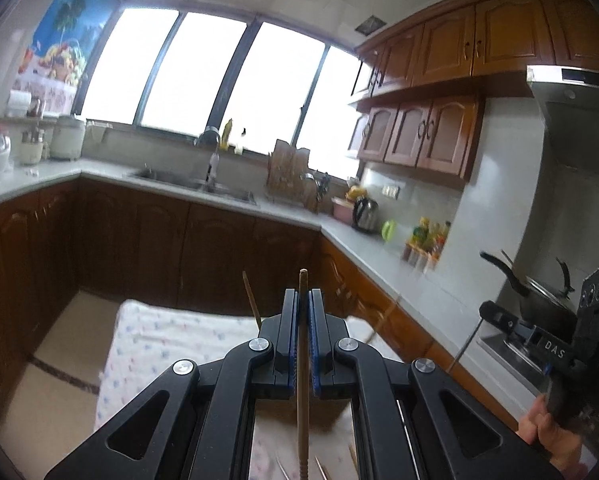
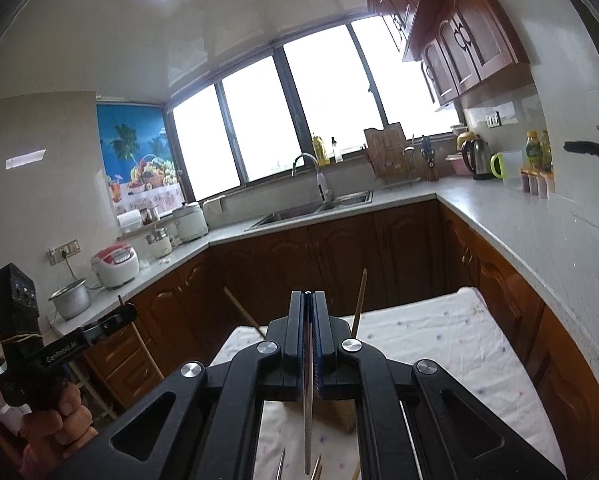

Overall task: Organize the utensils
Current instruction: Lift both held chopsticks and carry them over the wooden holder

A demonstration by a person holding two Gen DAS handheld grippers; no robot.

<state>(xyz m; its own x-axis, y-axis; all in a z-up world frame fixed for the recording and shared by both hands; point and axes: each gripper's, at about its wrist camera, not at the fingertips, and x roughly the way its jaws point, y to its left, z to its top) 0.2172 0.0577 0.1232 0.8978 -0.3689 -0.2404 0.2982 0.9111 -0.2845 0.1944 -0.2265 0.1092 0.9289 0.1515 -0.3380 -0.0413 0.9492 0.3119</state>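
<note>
left gripper (image 1: 303, 300) clenched on wooden chopstick (image 1: 302, 360), thin round ridged stick, held lifted over cloth-covered desk (image 1: 171, 340) | right gripper (image 2: 308, 300) clenched on flat metal utensil (image 2: 308, 420), edge-on, type unclear | both probably raised for sorting | loose chopsticks (image 2: 358, 300) poke up nearby

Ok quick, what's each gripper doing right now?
Left gripper: closed on a wooden chopstick.
Right gripper: closed on a thin metal utensil.
</note>
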